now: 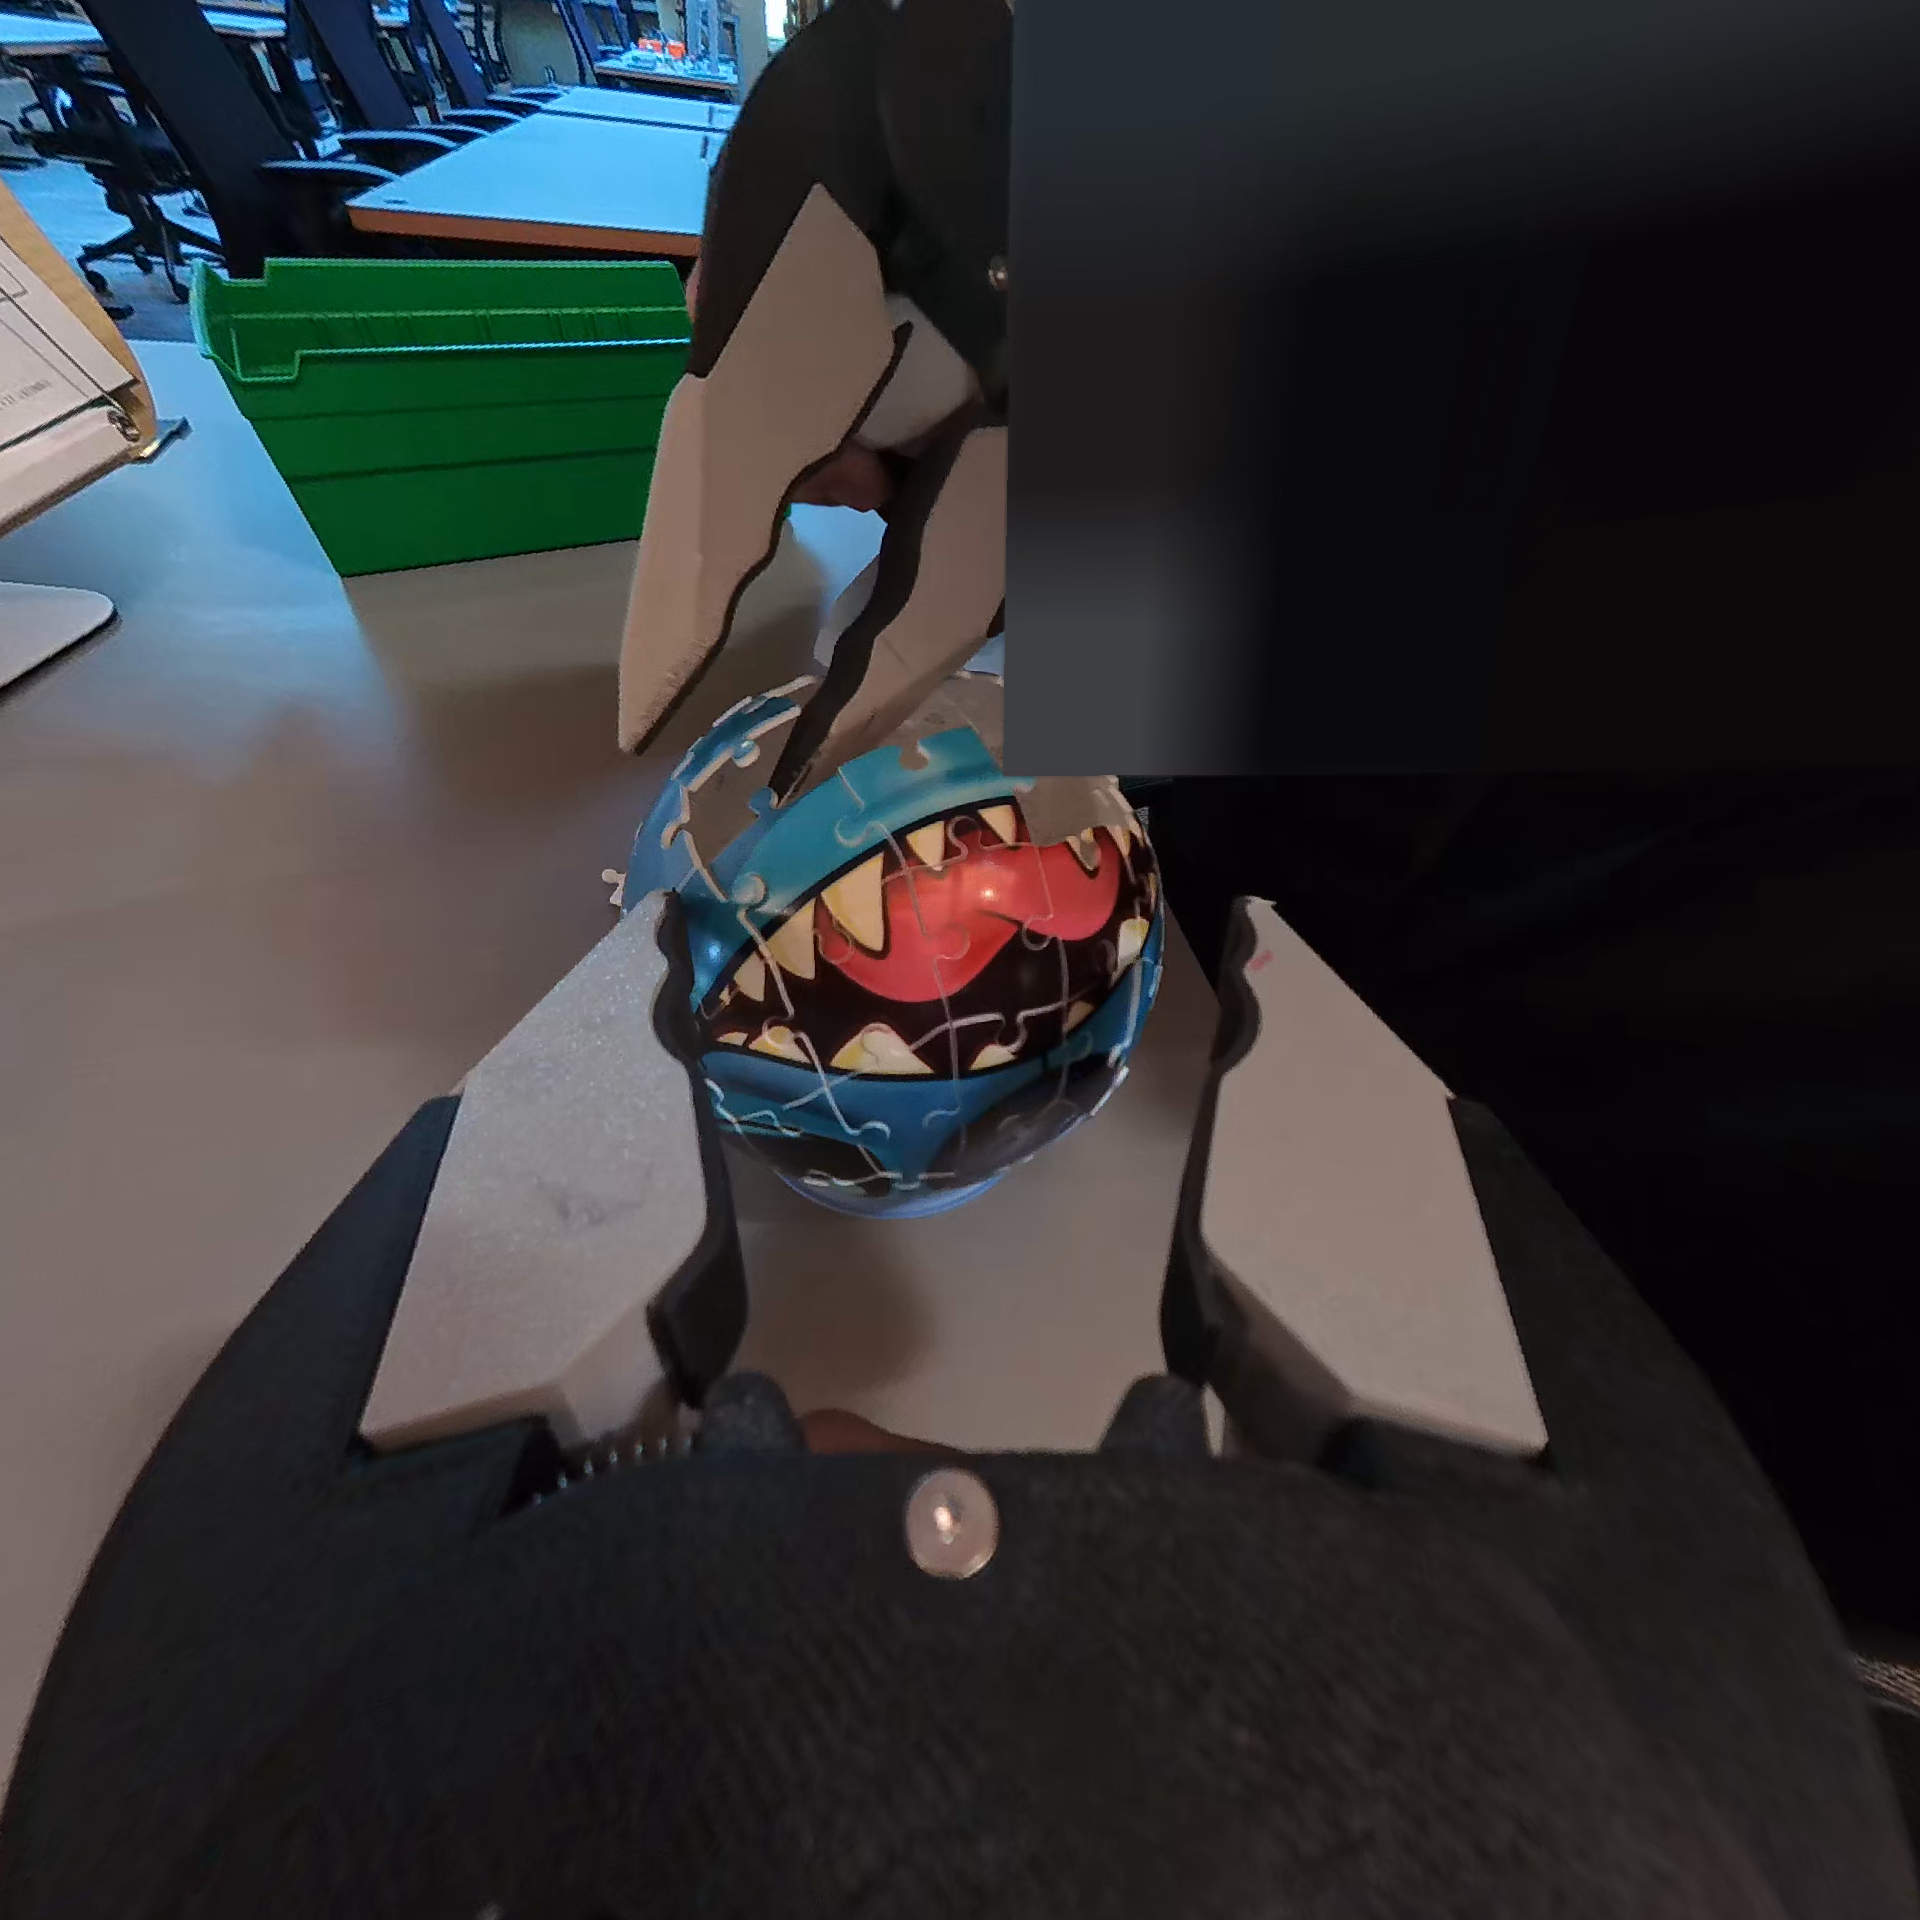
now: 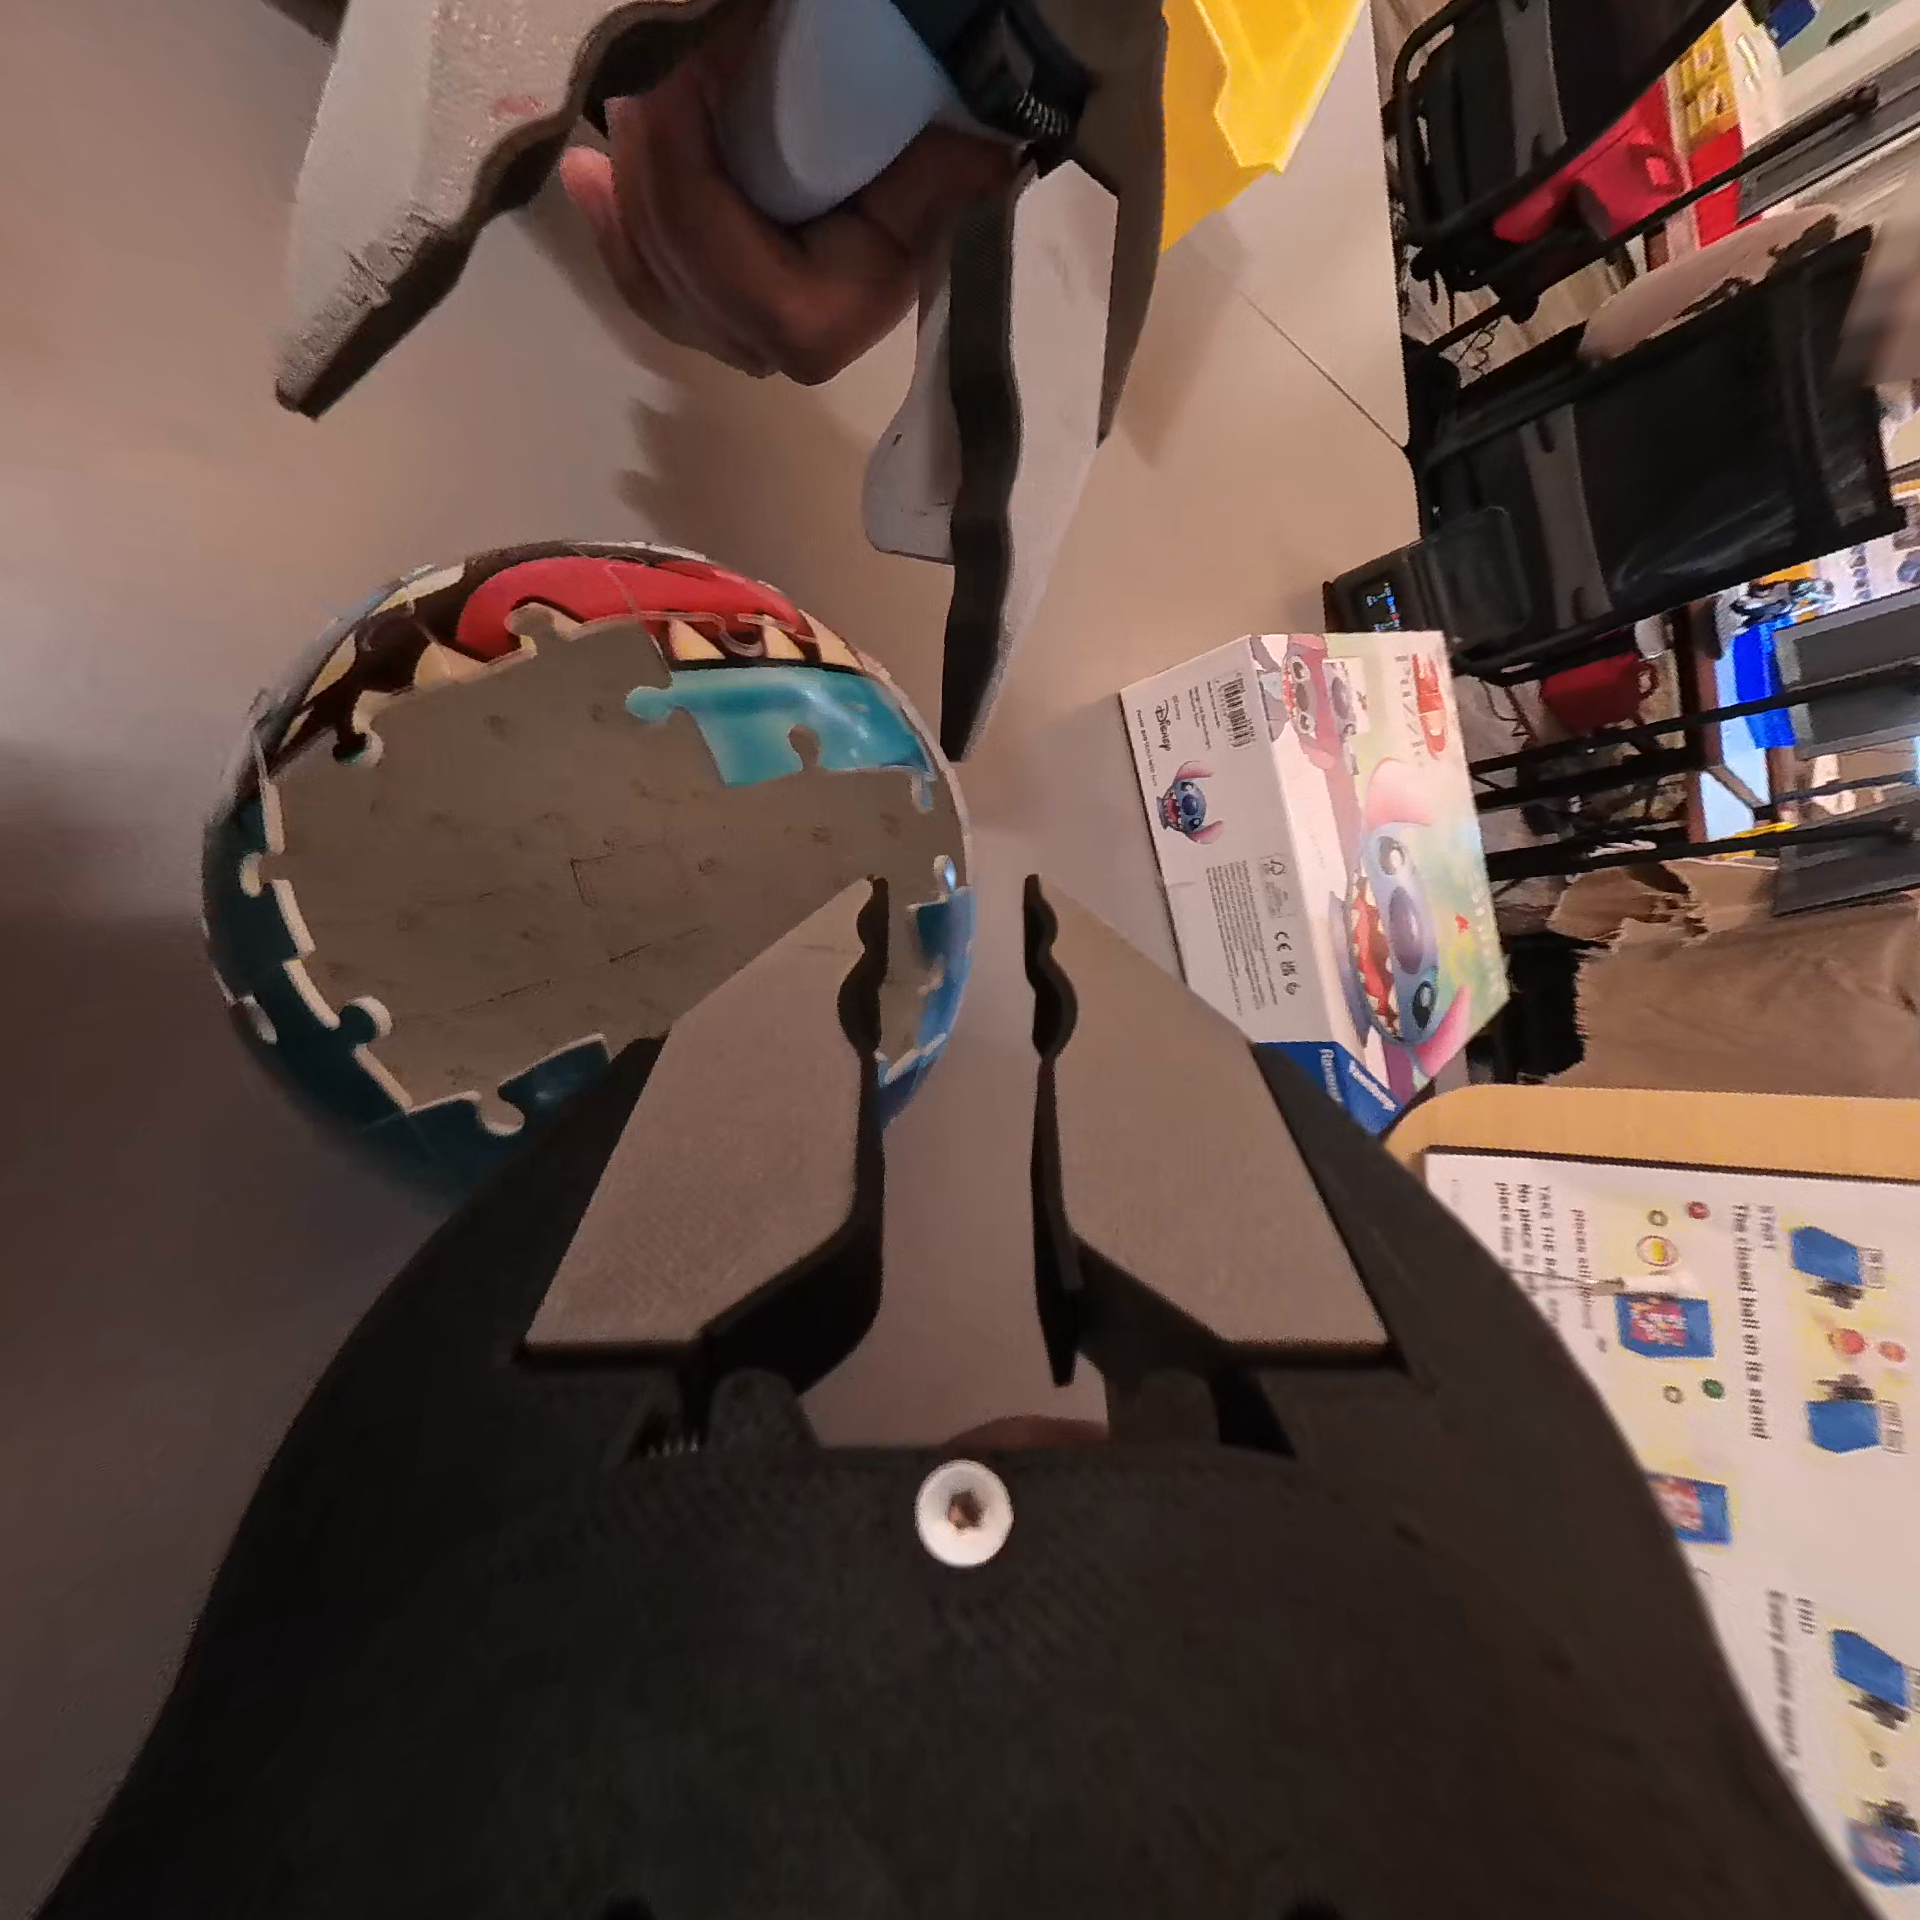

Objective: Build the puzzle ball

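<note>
The puzzle ball (image 1: 925, 987) is a blue sphere with a toothy red mouth, and it rests on the grey table. My left gripper (image 1: 951, 925) is open around it. The left finger (image 1: 665, 997) touches the ball and the right finger stands clear of it. In the right wrist view the ball (image 2: 582, 831) has a large gap that shows its grey inside. My right gripper (image 2: 954, 883) is open with its fingers astride the blue rim pieces (image 2: 930, 956) at the gap's edge. It comes down onto the ball's top in the left wrist view (image 1: 717, 758). The left gripper (image 2: 629, 571) shows wide open beyond the ball.
A green bin (image 1: 468, 416) stands behind the ball and a yellow bin (image 2: 1247, 94) is farther off. The puzzle box (image 2: 1320, 852) and an instruction sheet (image 2: 1714, 1455) lie to the right. A clipboard (image 1: 52, 395) stands at the far left. Chairs line the table edge.
</note>
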{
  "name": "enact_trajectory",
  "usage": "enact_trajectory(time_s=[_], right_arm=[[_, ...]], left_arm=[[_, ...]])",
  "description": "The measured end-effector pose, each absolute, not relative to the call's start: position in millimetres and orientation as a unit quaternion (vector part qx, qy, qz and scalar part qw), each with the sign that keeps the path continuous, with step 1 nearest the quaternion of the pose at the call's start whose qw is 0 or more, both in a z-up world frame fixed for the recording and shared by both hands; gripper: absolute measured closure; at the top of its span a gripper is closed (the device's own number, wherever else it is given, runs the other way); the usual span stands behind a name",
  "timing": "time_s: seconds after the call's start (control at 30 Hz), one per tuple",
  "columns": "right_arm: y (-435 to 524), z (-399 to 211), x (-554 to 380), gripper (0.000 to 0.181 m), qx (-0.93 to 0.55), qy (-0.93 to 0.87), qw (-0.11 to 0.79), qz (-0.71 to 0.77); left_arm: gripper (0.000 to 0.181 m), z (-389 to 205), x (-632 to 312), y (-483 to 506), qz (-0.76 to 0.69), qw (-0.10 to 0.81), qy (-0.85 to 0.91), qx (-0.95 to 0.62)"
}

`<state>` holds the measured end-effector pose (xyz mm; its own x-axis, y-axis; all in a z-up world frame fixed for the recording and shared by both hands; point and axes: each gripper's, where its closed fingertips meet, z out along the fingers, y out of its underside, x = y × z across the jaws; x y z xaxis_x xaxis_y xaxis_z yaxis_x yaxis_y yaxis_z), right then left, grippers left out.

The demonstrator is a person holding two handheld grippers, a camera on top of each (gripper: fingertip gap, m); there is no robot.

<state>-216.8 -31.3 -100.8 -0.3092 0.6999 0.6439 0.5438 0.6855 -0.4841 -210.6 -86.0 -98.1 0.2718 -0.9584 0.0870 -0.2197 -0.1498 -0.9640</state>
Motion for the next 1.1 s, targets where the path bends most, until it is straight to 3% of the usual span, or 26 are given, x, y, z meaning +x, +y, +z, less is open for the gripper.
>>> enact_trajectory(time_s=[0.47, 1.1], right_arm=[[-23.9, -108.5, -221.0, 0.173, -0.354, -0.837, 0.417, -0.007], [-23.1, -107.2, -222.6, 0.181, -0.381, -0.823, 0.422, 0.014]], left_arm=[[0.081, -100.3, -211.4, -85.5, -0.391, 0.462, 0.458, -0.651], [0.079, -102.3, -210.7, -86.5, -0.389, 0.459, 0.462, -0.651]])
